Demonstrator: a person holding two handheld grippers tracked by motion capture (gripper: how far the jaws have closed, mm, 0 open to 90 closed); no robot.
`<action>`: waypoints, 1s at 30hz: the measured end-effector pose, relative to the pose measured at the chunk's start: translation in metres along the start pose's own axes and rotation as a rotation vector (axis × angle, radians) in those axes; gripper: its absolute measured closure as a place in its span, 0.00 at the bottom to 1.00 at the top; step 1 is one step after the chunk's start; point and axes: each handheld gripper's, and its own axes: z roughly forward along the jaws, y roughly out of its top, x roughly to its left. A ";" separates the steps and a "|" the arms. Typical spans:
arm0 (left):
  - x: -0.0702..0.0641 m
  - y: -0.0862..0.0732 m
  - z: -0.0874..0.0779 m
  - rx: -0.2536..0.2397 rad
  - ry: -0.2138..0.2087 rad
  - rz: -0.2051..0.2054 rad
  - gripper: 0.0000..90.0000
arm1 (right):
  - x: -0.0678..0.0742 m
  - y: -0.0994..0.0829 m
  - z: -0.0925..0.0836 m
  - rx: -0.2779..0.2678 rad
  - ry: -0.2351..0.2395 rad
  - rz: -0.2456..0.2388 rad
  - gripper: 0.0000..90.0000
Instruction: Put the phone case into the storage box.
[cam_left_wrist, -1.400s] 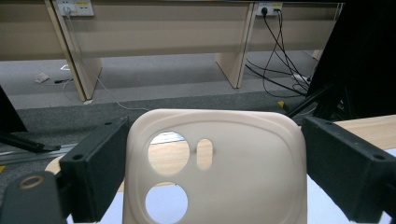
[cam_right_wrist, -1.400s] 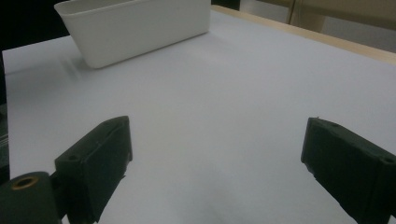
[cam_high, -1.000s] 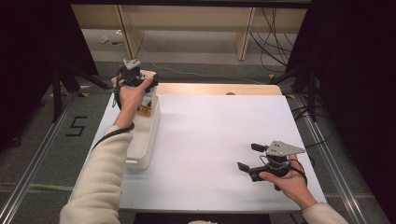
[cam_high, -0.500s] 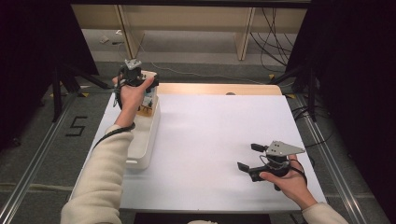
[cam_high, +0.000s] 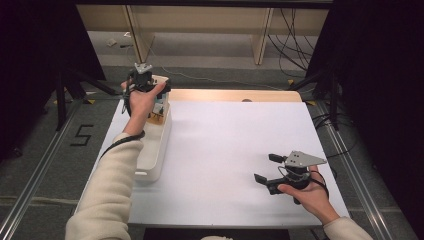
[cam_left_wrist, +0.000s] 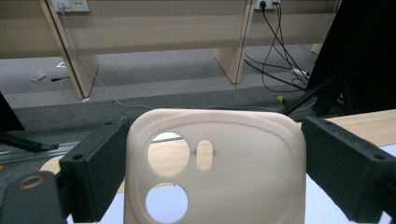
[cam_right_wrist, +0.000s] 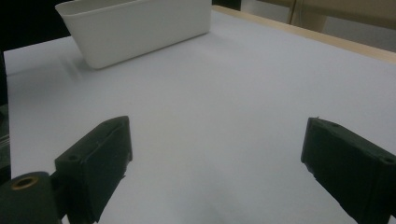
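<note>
High view: left tongs (cam_high: 150, 90) held up over the far end of the white bin (cam_high: 150, 165), at the left side of the bench (cam_high: 225, 140). Left gripper view: cream phone case (cam_left_wrist: 215, 172) gripped between the two black jaws, upright, back face to the camera; two round camera holes and a small oval slot at its upper left. Jaws press on its two side edges. Behind it, grey floor, wooden legs and cables. Right tongs (cam_high: 266, 170) rest low over the bench near its front right corner, in the right hand (cam_high: 307, 192), well apart from the bin. Right gripper view: jaws spread wide, nothing between them but bare white bench; bin (cam_right_wrist: 135, 28) ahead at upper left. Something coloured shows in the bin under the left hand (cam_high: 142, 102); too small to tell.
</note>
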 end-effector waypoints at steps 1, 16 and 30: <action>0.000 0.000 0.000 -0.001 0.000 -0.003 0.12 | 0.000 0.000 0.000 -0.001 0.000 0.000 0.11; 0.001 -0.001 0.003 0.009 0.002 -0.006 0.12 | 0.000 0.000 -0.001 -0.002 -0.001 0.001 0.11; 0.003 -0.003 0.005 0.018 0.005 -0.010 0.12 | 0.000 0.000 -0.001 -0.003 -0.002 0.000 0.11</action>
